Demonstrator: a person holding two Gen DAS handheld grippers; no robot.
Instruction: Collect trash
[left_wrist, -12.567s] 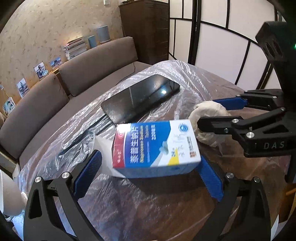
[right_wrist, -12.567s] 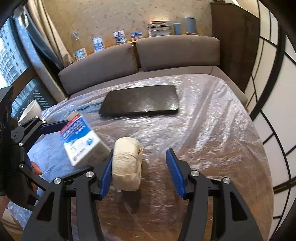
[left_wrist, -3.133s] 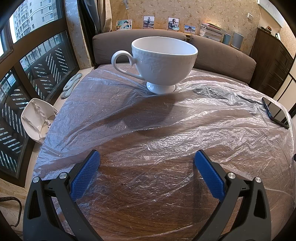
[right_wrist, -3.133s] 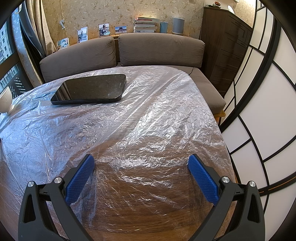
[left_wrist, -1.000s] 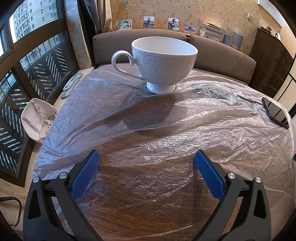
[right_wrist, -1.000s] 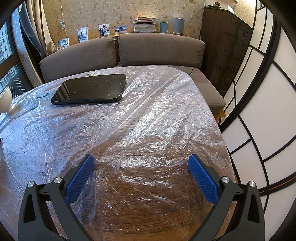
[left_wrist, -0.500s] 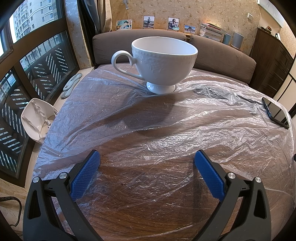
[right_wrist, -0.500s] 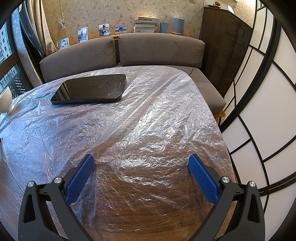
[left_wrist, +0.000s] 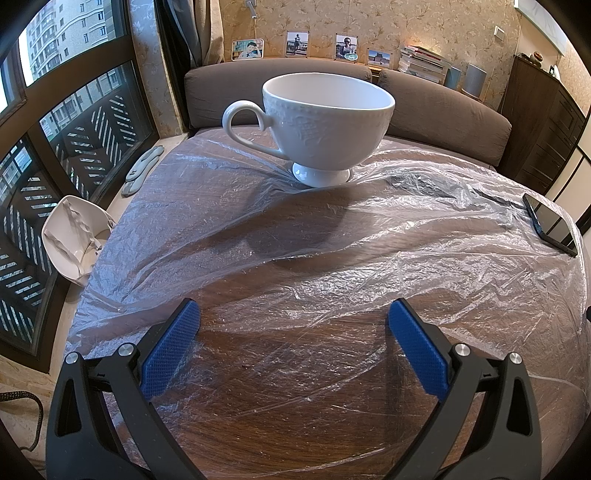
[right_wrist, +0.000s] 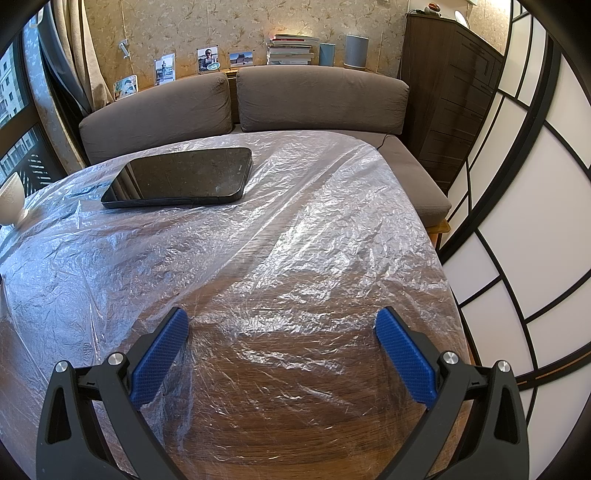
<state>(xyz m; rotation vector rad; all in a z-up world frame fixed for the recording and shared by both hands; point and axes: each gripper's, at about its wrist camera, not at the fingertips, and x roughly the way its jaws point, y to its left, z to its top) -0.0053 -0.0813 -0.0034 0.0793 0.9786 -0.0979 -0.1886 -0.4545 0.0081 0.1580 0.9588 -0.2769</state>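
**Clear plastic film over a wooden table, both tongs spread and empty**

Crinkled clear film (left_wrist: 424, 258) covers the brown wooden table (left_wrist: 295, 406). The left gripper (left_wrist: 295, 350) hovers over the near edge, jaws wide apart, nothing between them; the right gripper (right_wrist: 280, 350) is likewise spread and empty. Only the left wrist view shows one white footed cup (left_wrist: 325, 118) standing upright toward the far edge, and one white bin (left_wrist: 70, 236) on the floor off the table's left edge, with crumpled white material inside. The right wrist view shows one dark phone (right_wrist: 181, 177) lying flat near the far edge; the left view catches it at the right edge. No trash lies on the table in either view. No writing is legible.
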